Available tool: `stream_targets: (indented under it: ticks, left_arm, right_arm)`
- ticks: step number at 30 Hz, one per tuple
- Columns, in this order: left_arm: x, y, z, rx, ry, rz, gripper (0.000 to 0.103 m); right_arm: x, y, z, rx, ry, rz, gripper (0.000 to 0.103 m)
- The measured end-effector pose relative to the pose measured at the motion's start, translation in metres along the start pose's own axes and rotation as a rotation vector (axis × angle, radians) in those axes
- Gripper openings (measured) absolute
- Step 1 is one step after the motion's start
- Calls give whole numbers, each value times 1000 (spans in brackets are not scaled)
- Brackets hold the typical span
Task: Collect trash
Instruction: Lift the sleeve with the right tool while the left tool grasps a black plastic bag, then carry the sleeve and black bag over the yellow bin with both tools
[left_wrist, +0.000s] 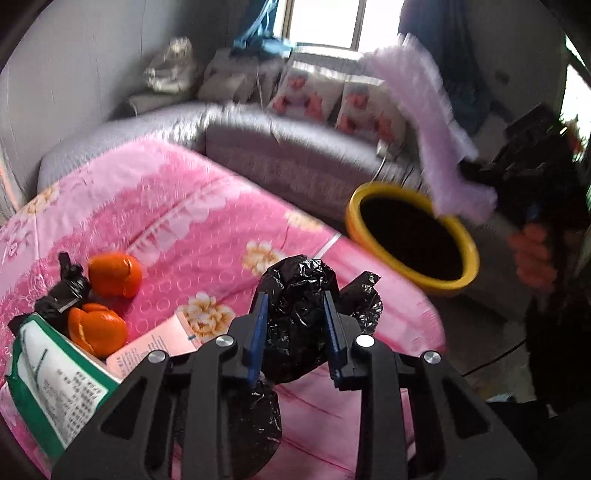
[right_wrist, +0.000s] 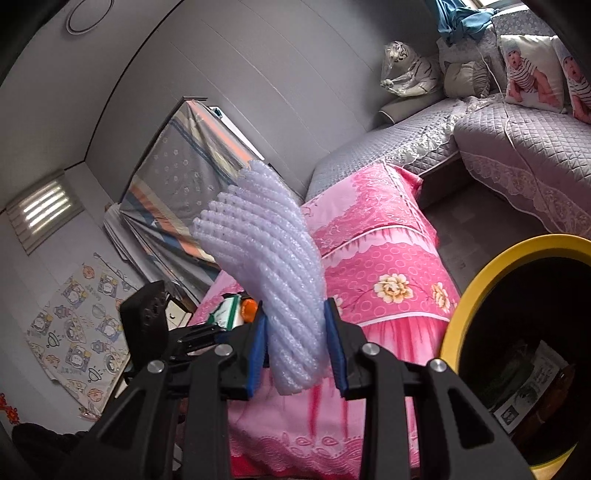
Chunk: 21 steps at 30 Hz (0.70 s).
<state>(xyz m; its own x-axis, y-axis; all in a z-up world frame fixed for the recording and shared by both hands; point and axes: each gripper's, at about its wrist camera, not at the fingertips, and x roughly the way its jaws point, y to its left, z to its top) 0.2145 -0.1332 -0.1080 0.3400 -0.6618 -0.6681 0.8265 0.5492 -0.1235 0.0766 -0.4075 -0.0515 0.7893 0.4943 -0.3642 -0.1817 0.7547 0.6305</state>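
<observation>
Item count: 2 grippers (left_wrist: 295, 325) (right_wrist: 297, 339); 1 yellow bin (left_wrist: 373, 236); 2 orange peels (left_wrist: 114, 275) (left_wrist: 98, 328); 2 black bags (left_wrist: 295, 314) (left_wrist: 61, 291); 1 foam net (right_wrist: 269, 266); 1 green packet (left_wrist: 55, 387); 1 pink packet (left_wrist: 162, 341); 2 baby-print cushions (right_wrist: 532, 74) (right_wrist: 578, 85).

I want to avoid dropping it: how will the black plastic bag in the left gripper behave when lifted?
The black plastic bag looks crumpled and thin, so probably floppy and light. Its glossy film may slip between the left gripper pads. A loose flap beside it could snag or trail.
</observation>
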Motion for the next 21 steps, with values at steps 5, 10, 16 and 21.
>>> stream_targets:
  ticks: [5,10,16,21]
  left_arm:
    - [-43,-6,1,-49,-145,29,26]
    - [-76,-14,5,-99,-249,119,26]
    - [-98,-19,9,-135,-318,121,26]
    - [-102,-24,17,-136,-340,105,26]
  right_arm:
    - [-2,10,-1,-5,-6,14,28]
    - [-8,12,2,-3,-31,19,28]
    - [-24,12,10,5,-91,-13,28]
    - [-47,6,14,-8,-171,-106,28]
